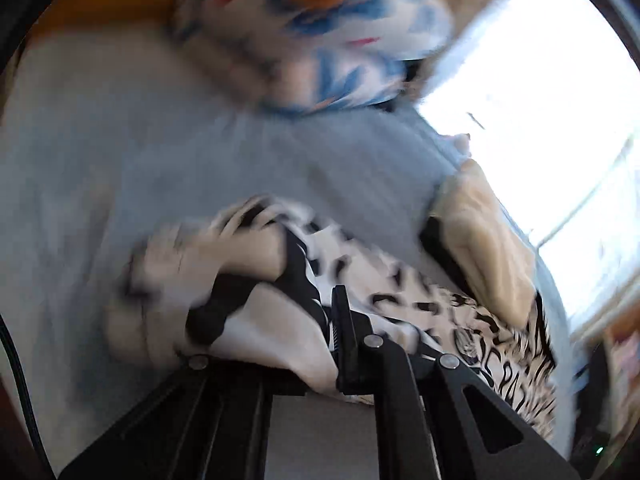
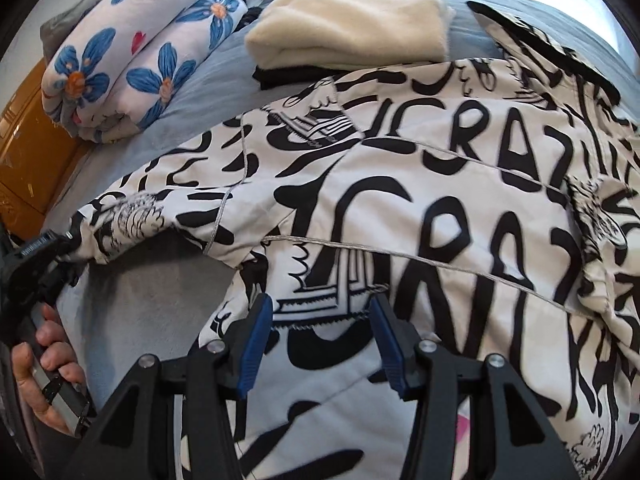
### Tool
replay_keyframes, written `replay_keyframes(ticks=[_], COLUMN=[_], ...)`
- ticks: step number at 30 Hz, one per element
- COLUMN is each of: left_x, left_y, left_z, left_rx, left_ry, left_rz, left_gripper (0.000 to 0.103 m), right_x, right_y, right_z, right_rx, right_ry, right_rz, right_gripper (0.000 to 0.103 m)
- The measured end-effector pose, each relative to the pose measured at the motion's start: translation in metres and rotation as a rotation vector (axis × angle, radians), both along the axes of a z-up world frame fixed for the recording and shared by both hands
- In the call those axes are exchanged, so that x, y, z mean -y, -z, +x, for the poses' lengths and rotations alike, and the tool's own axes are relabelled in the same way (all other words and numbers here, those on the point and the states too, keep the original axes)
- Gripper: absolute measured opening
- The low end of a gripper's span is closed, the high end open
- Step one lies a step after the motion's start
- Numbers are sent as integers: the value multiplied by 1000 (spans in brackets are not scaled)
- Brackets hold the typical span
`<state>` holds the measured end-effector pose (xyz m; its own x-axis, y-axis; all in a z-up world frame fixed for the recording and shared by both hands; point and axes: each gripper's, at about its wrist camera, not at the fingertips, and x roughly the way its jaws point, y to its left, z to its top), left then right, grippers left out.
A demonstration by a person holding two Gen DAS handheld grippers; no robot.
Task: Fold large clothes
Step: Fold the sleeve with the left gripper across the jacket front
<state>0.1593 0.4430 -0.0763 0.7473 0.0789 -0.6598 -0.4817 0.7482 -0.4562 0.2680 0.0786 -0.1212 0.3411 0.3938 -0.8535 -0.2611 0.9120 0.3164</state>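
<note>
Fabric of the printed jacket [image 2: 400,184] looks light and floppy (likely slippery); left gripper [image 1: 334,320] is clamped on its sleeve, while right gripper [image 2: 320,320] hangs half-open, empty, above the hem, the best hold.

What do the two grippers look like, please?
Left gripper: black frame with triangular cut-outs, silver round pivots, black ribbed pads; a dark cable runs at the left edge of its view. Right gripper: the same black frame and silver pivots, but blue ribbed pads. No sleeve is visible.

Smooth matt cloth jacket [image 2: 400,184]; fluffy cream blanket [image 2: 352,20].
</note>
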Motion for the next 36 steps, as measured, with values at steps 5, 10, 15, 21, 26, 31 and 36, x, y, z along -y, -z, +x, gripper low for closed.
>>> replay_keyframes(ticks=[5, 10, 15, 21, 26, 31, 36], left_x=[84, 193, 313, 405, 420, 394, 362], left_y=[-69, -103, -83, 6, 41, 17, -8], left_z=[26, 46, 61, 64, 49, 36, 32], left_rx=[53, 114, 60, -177, -296, -248, -207], left_ry=[156, 353, 623, 896, 977, 957, 851], left_rz=[220, 349, 409, 371, 295, 233, 237], left_gripper=[6, 6, 10, 17, 30, 53, 63], right_x=[40, 104, 179, 244, 267, 264, 249], right_y=[-15, -33, -39, -22, -5, 0, -5], right_z=[-7, -19, -35, -60, -70, -70, -59], right_rx=[22, 60, 87, 56, 11, 5, 15], right_ry=[76, 199, 353, 477, 507, 483, 429], right_rz=[41, 69, 50, 8, 29, 67, 113], right_gripper=[51, 51, 51, 51, 51, 51, 51])
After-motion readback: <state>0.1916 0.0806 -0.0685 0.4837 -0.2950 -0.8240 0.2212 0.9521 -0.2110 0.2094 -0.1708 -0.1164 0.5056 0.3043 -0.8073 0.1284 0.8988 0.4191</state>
